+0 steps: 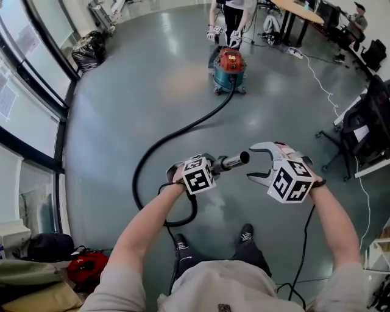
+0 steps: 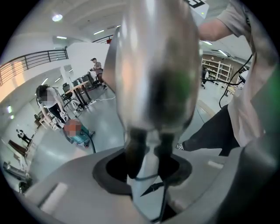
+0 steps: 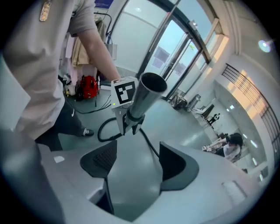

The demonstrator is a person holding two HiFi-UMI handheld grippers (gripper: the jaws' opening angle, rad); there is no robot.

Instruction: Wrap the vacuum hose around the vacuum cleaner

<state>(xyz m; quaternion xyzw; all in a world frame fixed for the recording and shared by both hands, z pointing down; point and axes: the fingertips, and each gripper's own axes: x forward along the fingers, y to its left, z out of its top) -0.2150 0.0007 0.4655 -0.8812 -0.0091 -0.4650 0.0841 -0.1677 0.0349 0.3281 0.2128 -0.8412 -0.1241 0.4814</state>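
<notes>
Wand (image 1: 237, 159) clamped, left gripper (image 1: 214, 164); right gripper (image 1: 251, 163) jaws wide; vacuum (image 1: 230, 68) sharp only head view.

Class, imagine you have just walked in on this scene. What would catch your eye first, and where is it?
First comes the shiny metal tube, clamped in the left claw at the middle of the head view, with the open, empty right claw beside its mouth. Next is the black hose, which snakes over the grey floor to the red and teal vacuum cleaner far ahead.

vacuum cleaner (image 1: 230, 70): 1
vacuum hose (image 1: 183, 130): 1
grippers: 2 (left gripper (image 1: 214, 164), right gripper (image 1: 251, 163))
other people (image 1: 232, 17): 2
</notes>
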